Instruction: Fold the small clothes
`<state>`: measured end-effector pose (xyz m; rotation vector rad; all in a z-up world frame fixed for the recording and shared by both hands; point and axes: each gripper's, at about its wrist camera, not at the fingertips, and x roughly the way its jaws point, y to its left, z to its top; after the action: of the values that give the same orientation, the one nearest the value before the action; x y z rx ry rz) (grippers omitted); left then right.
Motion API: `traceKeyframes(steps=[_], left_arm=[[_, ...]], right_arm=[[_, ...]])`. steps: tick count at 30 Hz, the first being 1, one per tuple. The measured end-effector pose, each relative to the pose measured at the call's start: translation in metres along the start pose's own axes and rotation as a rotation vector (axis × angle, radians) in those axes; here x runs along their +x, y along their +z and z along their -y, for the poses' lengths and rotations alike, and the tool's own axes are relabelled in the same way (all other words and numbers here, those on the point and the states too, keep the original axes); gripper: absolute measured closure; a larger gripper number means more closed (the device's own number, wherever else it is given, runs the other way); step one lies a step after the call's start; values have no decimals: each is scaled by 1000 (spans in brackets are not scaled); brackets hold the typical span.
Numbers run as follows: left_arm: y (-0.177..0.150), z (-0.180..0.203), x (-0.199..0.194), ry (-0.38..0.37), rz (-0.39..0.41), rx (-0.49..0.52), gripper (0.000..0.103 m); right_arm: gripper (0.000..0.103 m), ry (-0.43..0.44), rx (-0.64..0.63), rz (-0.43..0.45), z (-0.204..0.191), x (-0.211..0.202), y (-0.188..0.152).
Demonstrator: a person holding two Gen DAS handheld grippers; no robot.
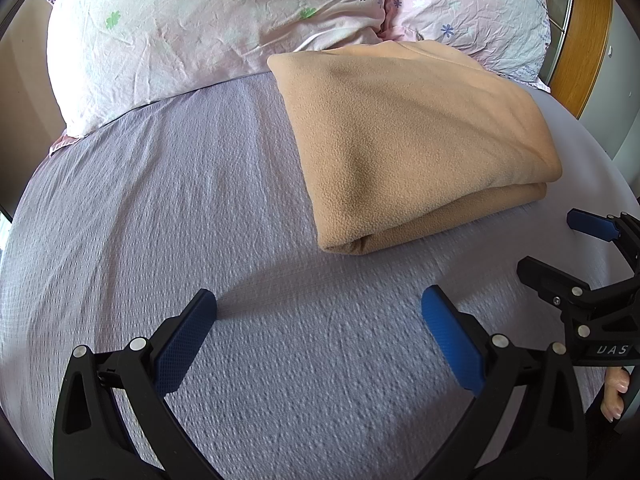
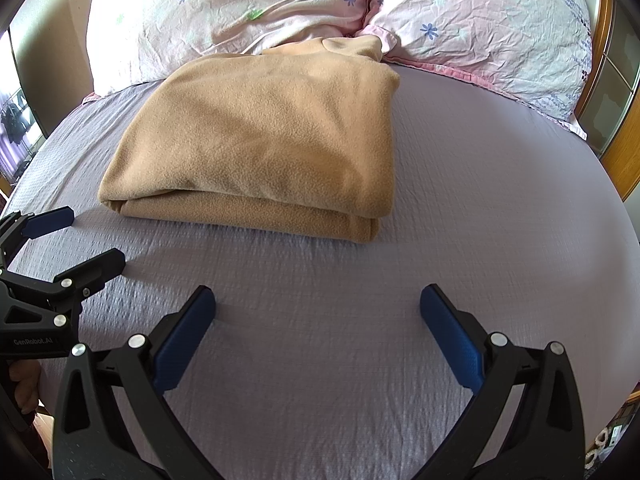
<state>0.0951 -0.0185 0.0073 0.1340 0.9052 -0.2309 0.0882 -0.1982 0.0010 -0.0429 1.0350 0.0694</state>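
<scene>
A tan fleece cloth (image 1: 412, 136) lies folded in a thick rectangle on the lilac bed sheet (image 1: 200, 208), its far edge against the pillows; it also shows in the right wrist view (image 2: 260, 140). My left gripper (image 1: 318, 308) is open and empty, over bare sheet in front of and left of the cloth. My right gripper (image 2: 318, 308) is open and empty, over the sheet in front of the cloth's near folded edge. Each gripper shows at the edge of the other's view: the right gripper (image 1: 556, 244) and the left gripper (image 2: 88, 236).
Two floral pink pillows (image 1: 192, 20) (image 2: 480, 20) lie along the head of the bed. A wooden headboard (image 1: 580, 40) stands at the back right. The sheet (image 2: 500, 200) stretches right of the cloth.
</scene>
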Motion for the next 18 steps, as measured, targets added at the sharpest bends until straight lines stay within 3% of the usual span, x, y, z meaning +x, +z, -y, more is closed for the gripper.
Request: traceKeyframes(steps=[18], left_arm=[[2, -1, 0, 1, 6, -3, 1]], right_arm=[[2, 0, 2, 1, 0, 0, 0]])
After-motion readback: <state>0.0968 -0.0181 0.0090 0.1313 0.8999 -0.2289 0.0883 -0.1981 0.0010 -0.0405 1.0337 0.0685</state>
